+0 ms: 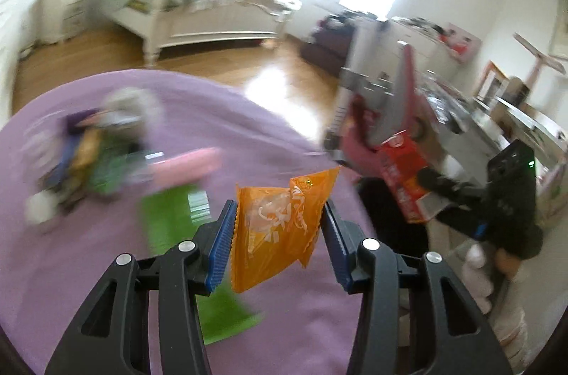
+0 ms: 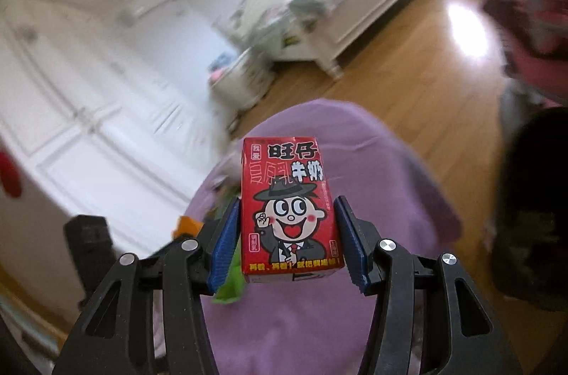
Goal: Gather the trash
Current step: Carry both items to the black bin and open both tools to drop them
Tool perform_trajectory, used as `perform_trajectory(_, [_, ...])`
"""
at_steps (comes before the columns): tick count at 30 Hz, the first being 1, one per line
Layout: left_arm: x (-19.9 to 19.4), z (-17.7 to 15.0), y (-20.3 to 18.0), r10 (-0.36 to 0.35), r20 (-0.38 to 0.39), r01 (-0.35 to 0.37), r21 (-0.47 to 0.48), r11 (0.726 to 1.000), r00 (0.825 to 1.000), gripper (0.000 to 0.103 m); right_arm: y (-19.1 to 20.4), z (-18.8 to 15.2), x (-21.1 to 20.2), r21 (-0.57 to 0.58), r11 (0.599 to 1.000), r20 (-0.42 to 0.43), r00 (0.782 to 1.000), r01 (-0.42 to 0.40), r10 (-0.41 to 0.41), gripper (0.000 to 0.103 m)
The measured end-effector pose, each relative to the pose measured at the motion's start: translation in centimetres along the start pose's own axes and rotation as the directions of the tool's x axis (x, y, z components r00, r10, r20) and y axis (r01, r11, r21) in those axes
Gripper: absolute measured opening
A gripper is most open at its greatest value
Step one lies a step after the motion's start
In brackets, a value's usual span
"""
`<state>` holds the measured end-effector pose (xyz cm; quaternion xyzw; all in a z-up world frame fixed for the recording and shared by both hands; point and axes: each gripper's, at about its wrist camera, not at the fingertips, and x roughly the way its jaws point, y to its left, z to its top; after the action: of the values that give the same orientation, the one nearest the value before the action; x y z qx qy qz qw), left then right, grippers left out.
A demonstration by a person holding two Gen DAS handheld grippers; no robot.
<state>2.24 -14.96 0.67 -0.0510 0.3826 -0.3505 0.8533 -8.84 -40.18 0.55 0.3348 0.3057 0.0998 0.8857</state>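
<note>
We've got both hands loaded. Left gripper (image 1: 278, 226) is clamped on the orange snack wrapper (image 1: 280, 222), lifted above the purple cloth (image 1: 106, 268); right gripper (image 2: 285, 233) pinches the red milk carton (image 2: 287, 208) btwn its pads. Blurry litter ahead-left, prob more wrappers, awaits.

Left gripper (image 1: 278, 229) and right gripper (image 2: 287, 236): matte black linkage arms with triangular cut-outs, joined by round silver pivot screws. Each finger carries a blue pad (image 1: 222, 243) with fine horizontal ribbing. In the left wrist view, the right gripper's black body shows a small green indicator light (image 1: 531, 164).
</note>
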Motion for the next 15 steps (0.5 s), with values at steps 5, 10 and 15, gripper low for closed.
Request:
perform_trajectory(5, [4.9, 1.2, -6.7, -0.128, -0.042, 0.132, 0.100, 0.986, 0.991, 0.047, -4.1, 0.6, -4.1, 0.049, 0.992, 0.109, 0.986, 0.117, -0.122, 0.053])
perform_trajectory(10, [9.8, 1.2, -11.5, -0.221, -0.129, 0.236, 0.120, 0.964, 0.967, 0.047, -8.3, 0.7, -7.7, 0.106, 0.967, 0.199, 0.948, 0.233, -0.250, 0.052])
perform_trajectory(15, [14.4, 0.6, -15.6, -0.257, -0.231, 0.295, 0.149, 0.944, 0.938, 0.047, -12.3, 0.3, -10.4, 0.160, 0.938, 0.242, 0.909, 0.308, -0.340, 0.052])
